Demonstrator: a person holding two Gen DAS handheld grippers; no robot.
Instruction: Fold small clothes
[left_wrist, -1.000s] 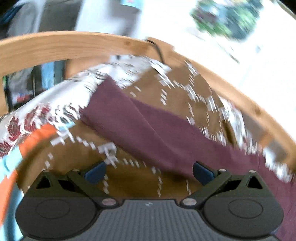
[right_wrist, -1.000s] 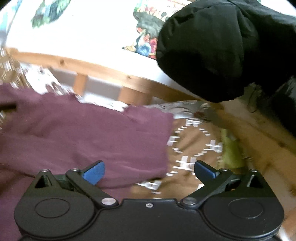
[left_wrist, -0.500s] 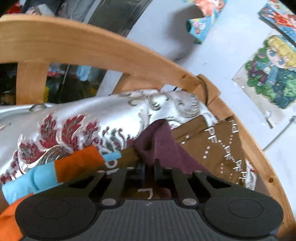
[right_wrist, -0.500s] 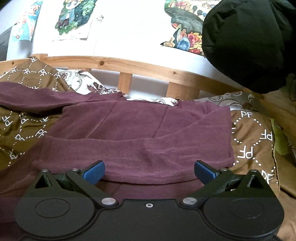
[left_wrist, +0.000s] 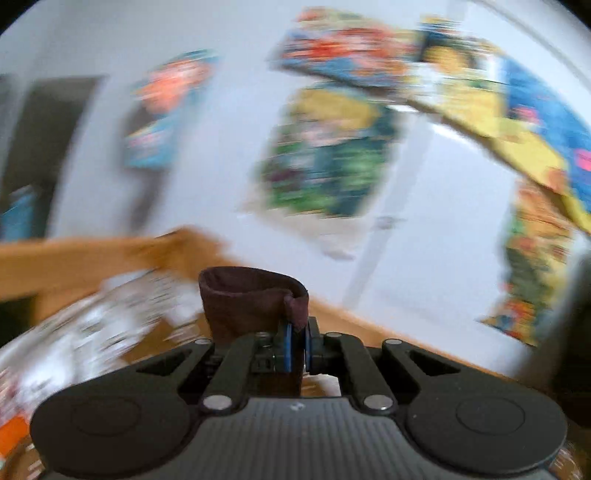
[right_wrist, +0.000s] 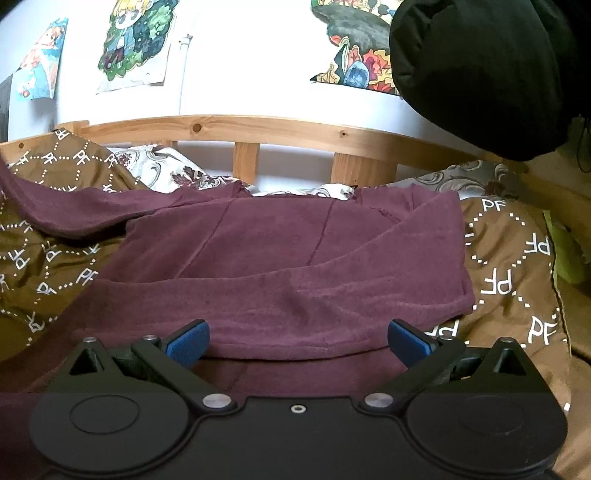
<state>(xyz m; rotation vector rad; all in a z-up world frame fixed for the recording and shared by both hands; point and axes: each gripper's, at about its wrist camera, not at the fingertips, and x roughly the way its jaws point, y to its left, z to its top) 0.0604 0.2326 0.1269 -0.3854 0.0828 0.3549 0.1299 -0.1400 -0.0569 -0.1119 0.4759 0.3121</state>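
Observation:
A maroon long-sleeved top (right_wrist: 280, 251) lies spread on a brown patterned blanket (right_wrist: 509, 266). Its right sleeve is folded across the body, and its left sleeve (right_wrist: 74, 210) stretches up and off to the left. My left gripper (left_wrist: 297, 341) is shut on the maroon sleeve cuff (left_wrist: 251, 302) and holds it up in front of the wall; that view is motion-blurred. My right gripper (right_wrist: 297, 338) is open and empty, low over the near hem of the top.
A wooden bed rail (right_wrist: 258, 127) runs along the back, with a white wall and posters (right_wrist: 136, 40) behind it. A black padded jacket (right_wrist: 480, 70) hangs at the upper right. Silver floral pillows (right_wrist: 162, 170) lie against the rail. A lime-green item (right_wrist: 565, 251) sits at the right.
My left gripper has lifted the sleeve cuff off the bed and swung upward toward the wall. My right gripper has stayed open and edged slightly closer to the top.

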